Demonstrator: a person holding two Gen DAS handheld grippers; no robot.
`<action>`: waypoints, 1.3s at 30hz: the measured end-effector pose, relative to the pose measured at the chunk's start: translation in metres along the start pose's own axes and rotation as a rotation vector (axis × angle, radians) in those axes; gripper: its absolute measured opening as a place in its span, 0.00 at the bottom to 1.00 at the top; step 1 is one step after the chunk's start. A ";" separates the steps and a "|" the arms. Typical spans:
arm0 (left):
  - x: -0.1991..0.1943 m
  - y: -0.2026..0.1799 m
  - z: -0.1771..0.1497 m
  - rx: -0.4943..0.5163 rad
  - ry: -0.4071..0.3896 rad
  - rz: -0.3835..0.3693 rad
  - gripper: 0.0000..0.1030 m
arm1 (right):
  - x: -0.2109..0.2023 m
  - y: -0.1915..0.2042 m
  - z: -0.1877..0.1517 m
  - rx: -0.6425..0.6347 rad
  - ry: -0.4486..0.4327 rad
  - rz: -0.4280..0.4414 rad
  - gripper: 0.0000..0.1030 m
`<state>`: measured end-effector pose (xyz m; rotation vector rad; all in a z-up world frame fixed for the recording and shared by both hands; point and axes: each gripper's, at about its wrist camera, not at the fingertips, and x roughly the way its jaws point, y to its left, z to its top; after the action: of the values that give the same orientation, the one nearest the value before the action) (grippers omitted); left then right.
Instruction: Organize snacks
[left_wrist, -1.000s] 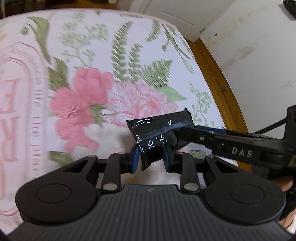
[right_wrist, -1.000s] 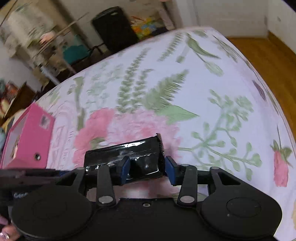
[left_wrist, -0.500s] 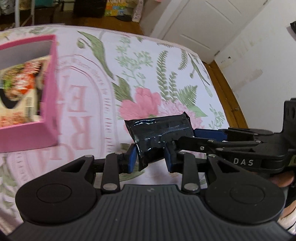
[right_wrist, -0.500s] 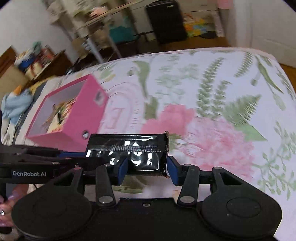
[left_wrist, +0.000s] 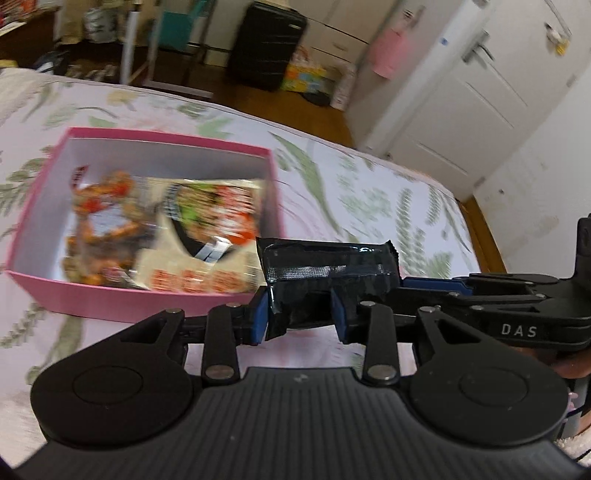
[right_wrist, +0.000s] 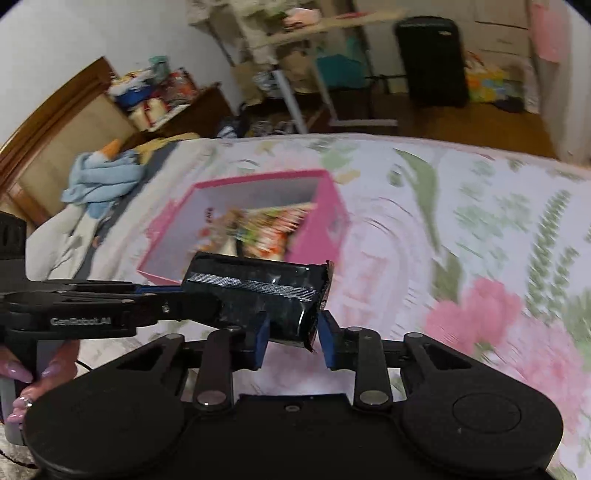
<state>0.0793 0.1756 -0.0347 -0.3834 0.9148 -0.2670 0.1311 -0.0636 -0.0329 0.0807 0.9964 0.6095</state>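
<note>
Black snack bar (left_wrist: 328, 264), clamped by both grippers (left_wrist: 300, 314) (right_wrist: 292, 341), has neared the pink box (left_wrist: 140, 299).

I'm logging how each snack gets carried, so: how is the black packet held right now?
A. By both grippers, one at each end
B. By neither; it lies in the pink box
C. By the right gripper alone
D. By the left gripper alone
A: the left gripper and the right gripper each clamp an end of the black packet, short of the pink box.

Left gripper (left_wrist: 300, 314) clamped, fingers level. Right gripper (right_wrist: 293, 339) clamped too, reaching in from the right, tips meeting.
</note>
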 end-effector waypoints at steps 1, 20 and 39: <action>-0.002 0.009 0.003 -0.017 -0.005 0.009 0.32 | 0.007 0.007 0.005 -0.013 0.003 0.006 0.32; 0.054 0.056 0.025 0.036 -0.040 0.244 0.55 | 0.085 0.024 0.030 -0.016 -0.008 0.044 0.34; -0.016 -0.004 -0.016 0.135 -0.053 0.231 0.64 | -0.028 0.027 -0.035 -0.025 -0.250 -0.176 0.43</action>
<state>0.0570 0.1754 -0.0301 -0.1572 0.8753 -0.1050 0.0795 -0.0626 -0.0223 0.0454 0.7443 0.4378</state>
